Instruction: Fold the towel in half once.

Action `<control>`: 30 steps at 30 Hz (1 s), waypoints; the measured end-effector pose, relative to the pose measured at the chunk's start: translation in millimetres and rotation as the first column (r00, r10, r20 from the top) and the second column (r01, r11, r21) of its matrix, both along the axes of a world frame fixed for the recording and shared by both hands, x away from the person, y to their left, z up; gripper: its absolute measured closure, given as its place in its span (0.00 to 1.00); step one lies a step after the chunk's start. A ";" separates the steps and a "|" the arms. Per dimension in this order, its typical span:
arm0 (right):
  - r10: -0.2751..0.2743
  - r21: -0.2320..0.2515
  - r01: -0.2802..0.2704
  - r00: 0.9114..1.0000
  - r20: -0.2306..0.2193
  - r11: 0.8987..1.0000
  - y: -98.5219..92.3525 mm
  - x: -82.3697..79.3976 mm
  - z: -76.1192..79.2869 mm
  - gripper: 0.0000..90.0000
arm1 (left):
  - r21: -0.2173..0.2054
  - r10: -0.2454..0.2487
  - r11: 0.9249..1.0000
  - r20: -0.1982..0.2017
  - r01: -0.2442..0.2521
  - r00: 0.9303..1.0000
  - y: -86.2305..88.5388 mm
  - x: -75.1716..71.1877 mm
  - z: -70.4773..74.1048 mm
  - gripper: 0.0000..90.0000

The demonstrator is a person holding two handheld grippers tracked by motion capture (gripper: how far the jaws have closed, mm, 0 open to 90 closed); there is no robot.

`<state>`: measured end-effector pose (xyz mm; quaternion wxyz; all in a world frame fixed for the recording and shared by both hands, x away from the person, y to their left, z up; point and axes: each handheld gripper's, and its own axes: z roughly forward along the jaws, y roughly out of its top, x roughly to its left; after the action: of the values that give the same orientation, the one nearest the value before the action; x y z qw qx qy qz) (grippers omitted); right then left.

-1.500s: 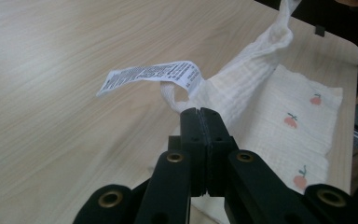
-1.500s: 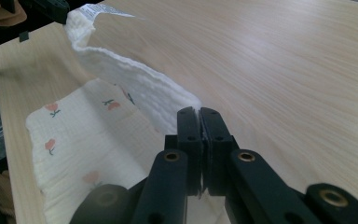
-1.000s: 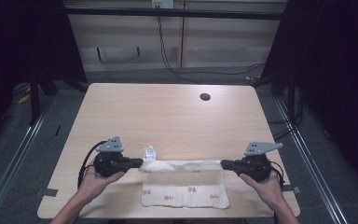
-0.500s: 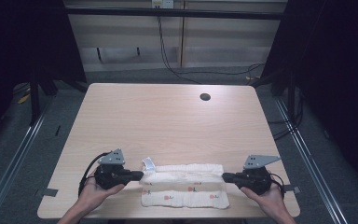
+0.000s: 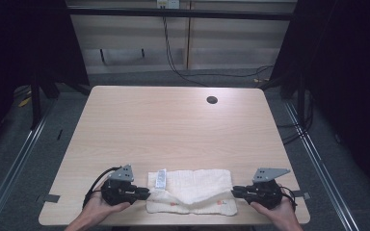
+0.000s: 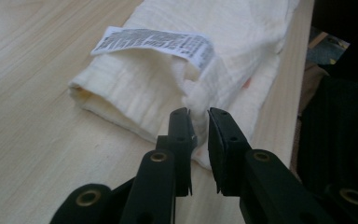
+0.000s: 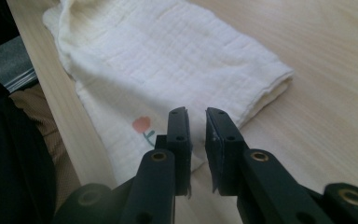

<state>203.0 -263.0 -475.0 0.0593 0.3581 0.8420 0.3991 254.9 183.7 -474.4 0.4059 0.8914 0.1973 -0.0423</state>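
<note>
A cream folded cloth (image 5: 192,185) lies flat near the table's front edge, with a white printed label (image 5: 161,178) on its left end. My left gripper (image 5: 147,192) rests at the cloth's left end. Its jaws have just been opening, and in the left gripper view (image 6: 199,116) a tuft of the cloth's corner (image 6: 196,100) still sits loosely in the narrow gap. My right gripper (image 5: 233,191) is at the cloth's right end. Its jaws (image 7: 196,116) have also just been opening, with nothing between them, above the edge near a small flower print (image 7: 142,125).
The wooden table (image 5: 173,125) has a round dark cable hole (image 5: 212,100) at the back right. The cloth lies close to the front edge, where the person's lap shows just beyond. Dark floor, rails and cables surround the table.
Both hands came down and toward the front edge, laying the stretched cloth onto its lower fold. Both pairs of jaws have parted slightly and let go of the cloth's ends.
</note>
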 end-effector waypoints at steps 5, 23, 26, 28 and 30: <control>0.014 -0.019 -0.014 1.000 -0.003 1.000 4.7 -6.0 -1.4 0.86 | -0.013 -0.005 1.000 0.000 0.005 1.000 3.6 -5.5 1.9 0.85; -0.110 -0.084 0.115 0.992 0.059 0.990 16.8 61.0 0.7 0.66 | 0.030 0.076 0.997 0.023 -0.077 0.997 -23.0 48.9 -0.3 0.81; -0.129 -0.103 0.132 0.991 0.036 0.986 18.4 70.9 -8.6 0.62 | 0.067 0.077 0.995 0.053 -0.080 0.996 -26.7 48.3 -5.8 0.83; -0.137 -0.119 0.139 0.990 0.026 0.983 19.9 72.7 -15.0 0.61 | 0.073 0.065 0.995 0.041 -0.068 0.997 -28.1 48.1 -9.1 0.82; -0.126 -0.137 0.126 0.992 0.011 0.983 21.4 72.9 -18.3 0.61 | 0.087 0.071 0.993 0.035 -0.074 0.997 -28.8 49.6 -12.0 0.82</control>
<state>275.9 -241.6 -493.3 0.1099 0.4054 0.8430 0.3361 304.4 155.0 -486.4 0.3705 0.9013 0.2247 -0.0044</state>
